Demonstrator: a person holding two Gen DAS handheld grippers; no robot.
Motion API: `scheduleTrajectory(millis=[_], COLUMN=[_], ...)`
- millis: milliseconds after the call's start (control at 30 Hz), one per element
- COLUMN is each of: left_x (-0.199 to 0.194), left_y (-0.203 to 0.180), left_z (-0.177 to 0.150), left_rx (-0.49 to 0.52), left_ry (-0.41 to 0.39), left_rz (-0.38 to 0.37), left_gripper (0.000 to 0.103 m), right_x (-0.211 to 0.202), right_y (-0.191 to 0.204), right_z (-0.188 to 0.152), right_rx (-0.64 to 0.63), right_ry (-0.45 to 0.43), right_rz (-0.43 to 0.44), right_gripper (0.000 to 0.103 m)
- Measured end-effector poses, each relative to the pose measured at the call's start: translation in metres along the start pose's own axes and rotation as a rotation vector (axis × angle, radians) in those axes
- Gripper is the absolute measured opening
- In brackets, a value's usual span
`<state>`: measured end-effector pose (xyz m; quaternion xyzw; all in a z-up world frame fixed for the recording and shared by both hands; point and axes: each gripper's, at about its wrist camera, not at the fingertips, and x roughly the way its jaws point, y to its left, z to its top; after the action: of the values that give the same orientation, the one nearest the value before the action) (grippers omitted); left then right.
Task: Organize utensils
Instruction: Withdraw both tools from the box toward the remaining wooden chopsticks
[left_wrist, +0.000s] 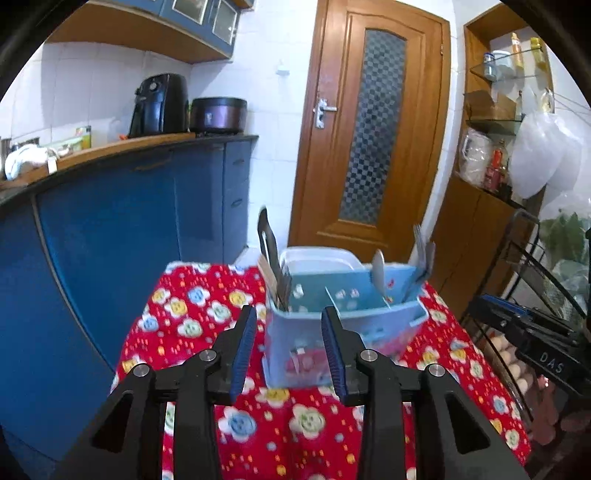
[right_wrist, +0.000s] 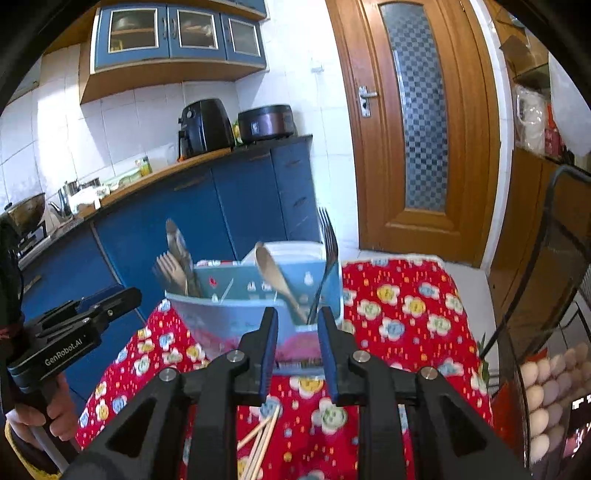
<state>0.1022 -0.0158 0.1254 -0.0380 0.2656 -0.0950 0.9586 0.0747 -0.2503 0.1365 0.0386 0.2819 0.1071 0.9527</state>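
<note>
Several chopsticks (right_wrist: 260, 439) on tablecloth (right_wrist: 406, 295) beneath open right hand-held gripper (right_wrist: 297, 350)

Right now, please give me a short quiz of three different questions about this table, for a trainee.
1. True or false: the wooden chopsticks lie on the red flowered cloth, outside the blue utensil holder.
2. Which stands in the same holder compartment as the metal forks?
A. wooden spoon
B. wooden fork
C. nothing
3. Fill in: both the left gripper and the right gripper have ____ jaws, with nothing between them.

Key: 1 true; 2 A; 3 open.
</note>
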Motion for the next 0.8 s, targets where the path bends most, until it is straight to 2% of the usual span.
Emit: scheduleTrajectory(millis=[633, 800], left_x=[0.006, 0.015], left_y=[-0.022, -0.024], left_z=[-0.068, -0.083], left_rx=[0.044, 0.029], left_ry=[0.186, 0.246], left_rz=[-0.037, -0.065], left_gripper=[0.037, 0.037], right_x=[-0.004, -0.004], right_y=[-0.004, -0.008], right_z=[-0.063, -0.075], right_rx=[0.063, 0.079], right_ry=[0.162, 0.189], right_rz=[0.025, 0.02], right_gripper=[0.029, 0.034])
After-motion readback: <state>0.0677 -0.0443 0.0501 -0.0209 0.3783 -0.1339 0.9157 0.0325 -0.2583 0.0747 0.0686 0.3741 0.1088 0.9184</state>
